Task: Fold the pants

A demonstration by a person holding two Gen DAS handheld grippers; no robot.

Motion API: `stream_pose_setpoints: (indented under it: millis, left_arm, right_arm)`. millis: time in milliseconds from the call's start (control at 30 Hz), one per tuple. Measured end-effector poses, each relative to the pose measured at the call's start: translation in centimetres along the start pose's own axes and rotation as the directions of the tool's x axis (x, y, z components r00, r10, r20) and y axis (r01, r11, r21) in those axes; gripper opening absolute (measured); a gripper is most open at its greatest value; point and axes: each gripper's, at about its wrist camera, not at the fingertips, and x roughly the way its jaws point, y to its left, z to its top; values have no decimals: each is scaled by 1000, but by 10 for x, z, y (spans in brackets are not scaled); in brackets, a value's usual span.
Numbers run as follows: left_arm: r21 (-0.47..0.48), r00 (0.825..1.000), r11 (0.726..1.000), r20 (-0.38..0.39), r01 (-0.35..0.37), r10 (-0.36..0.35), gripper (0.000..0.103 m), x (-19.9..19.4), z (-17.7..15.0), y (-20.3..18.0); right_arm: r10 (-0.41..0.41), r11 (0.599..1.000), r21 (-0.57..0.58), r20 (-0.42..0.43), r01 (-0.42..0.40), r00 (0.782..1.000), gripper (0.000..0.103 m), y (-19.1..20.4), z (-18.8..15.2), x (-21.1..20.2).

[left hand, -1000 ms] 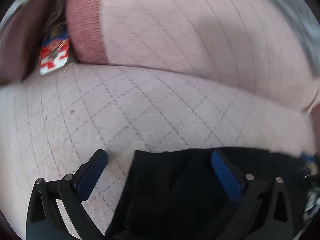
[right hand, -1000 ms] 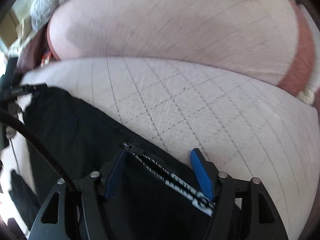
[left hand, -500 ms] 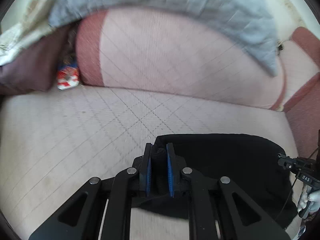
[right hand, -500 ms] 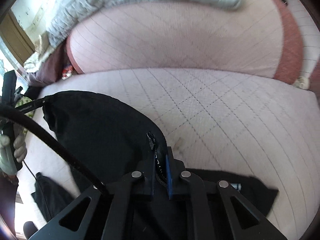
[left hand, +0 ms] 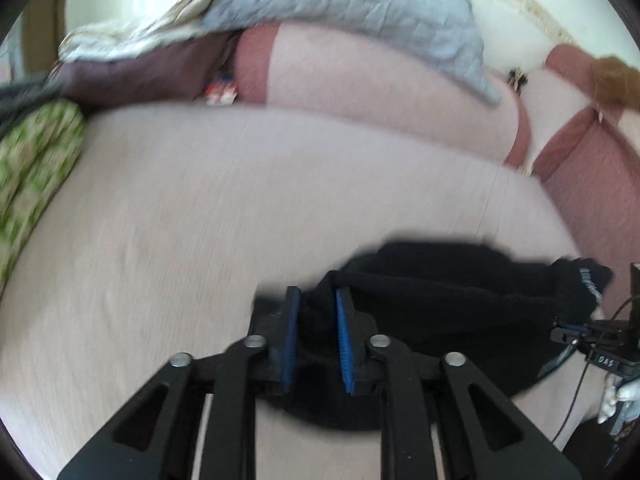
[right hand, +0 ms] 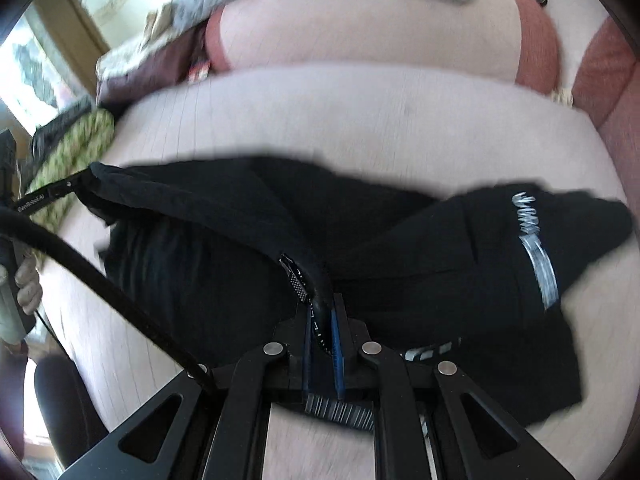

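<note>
Both our grippers — left gripper (left hand: pixel 316 336), right gripper (right hand: pixel 322 344) — went from wide to pinching the pants (right hand: pixel 400 248); left fingers opening slightly, fold underway.

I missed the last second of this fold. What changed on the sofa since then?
Both grippers, open a second ago, took hold of the black pants: the right gripper at the waistband, the left gripper on a thick bunch, its jaws now opening slightly. Both drew the pants back across the seat. The sofa and grey blanket stayed put.

Pants (right hand: pixel 420 248) apparently across sofa seat (right hand: pixel 360 112)
</note>
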Motion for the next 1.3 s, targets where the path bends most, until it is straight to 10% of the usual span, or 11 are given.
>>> stream_pose_setpoints:
  millis: [267,500,700,800,933,1100,1300]
  left_arm:
    - [-90,996,995,-75,-46,39,34,-20,-70,37]
    - [-296,1000,955,-9,13,-16,56,-29,-43,58]
    - [-226,991,972,-132,-62,33,56,42,-15,44]
    - [-179,984,984,-175,-15,-16,16,60,-9,28]
    - [-80,990,988,-64,-133,128,11,43,14,7]
    - [-80,916,913,-28,-401,400,4,51,19,19]
    - [-306,959,909,-85,-282,269,4,35,5,59]
  right_arm:
    - [-52,999,-13,-28,51,998,20,9,-67,-3]
    - [-35,999,13,2,35,999,41,6,-73,-34]
    - [-78,989,135,72,67,994,48,-18,-67,-65]
    - [-128,971,213,80,109,989,48,-43,-71,-80]
    - [-217,934,304,71,186,974,48,-79,-76,-97]
    - [-234,871,467,116,155,965,53,-124,-62,-102]
    - [-211,857,504,162,103,964,63,-139,-33,-77]
